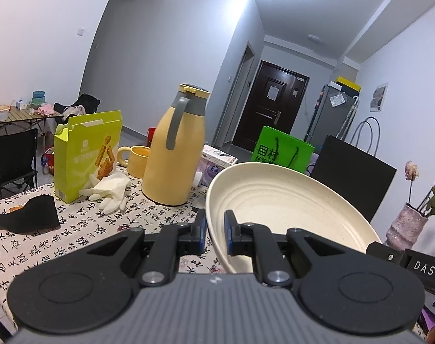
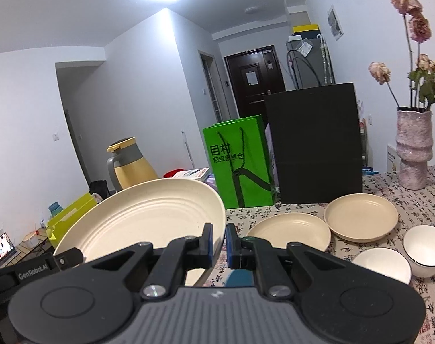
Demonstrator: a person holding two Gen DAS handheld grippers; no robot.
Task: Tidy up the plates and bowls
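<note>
Cream plate [image 1: 289,197] is clamped in both jaws above the surface [image 2: 389,183], while other plates [image 2: 360,216] and bowls [image 2: 383,263] lie unstacked.

Bare tablecloth [image 1: 74,246] lies open on the left; the yellow jug [image 1: 174,154], snack box [image 1: 82,154] and gloves [image 1: 111,192] crowd behind it. On the right two tan plates [image 2: 360,218] and two white bowls [image 2: 423,246] fill the table (bags [image 2: 315,143] wall off the back)
</note>
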